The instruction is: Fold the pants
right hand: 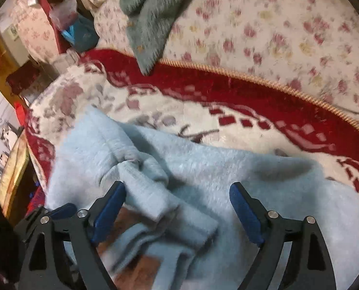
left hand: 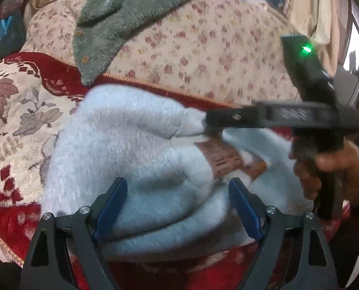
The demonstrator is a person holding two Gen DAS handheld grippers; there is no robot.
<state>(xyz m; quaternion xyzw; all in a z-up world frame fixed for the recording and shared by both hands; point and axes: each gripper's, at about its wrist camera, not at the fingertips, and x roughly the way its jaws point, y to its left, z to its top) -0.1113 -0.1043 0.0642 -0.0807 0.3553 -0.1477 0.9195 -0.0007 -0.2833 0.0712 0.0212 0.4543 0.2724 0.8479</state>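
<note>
Pale blue pants, bunched, lie on a red-and-cream blanket. Left gripper stands wide, fleece between its jaws, unpinched. Right gripper stands wide above the folds, gripping nothing. A green garment lies beyond.

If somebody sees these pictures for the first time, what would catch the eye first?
Probably the fluffy pale blue pants, bunched in the middle on the red and cream floral blanket. Both blue-padded tongs, left and right, stand open over them. Behind, a fuzzy grey-green garment lies on the rose-print cover.
</note>
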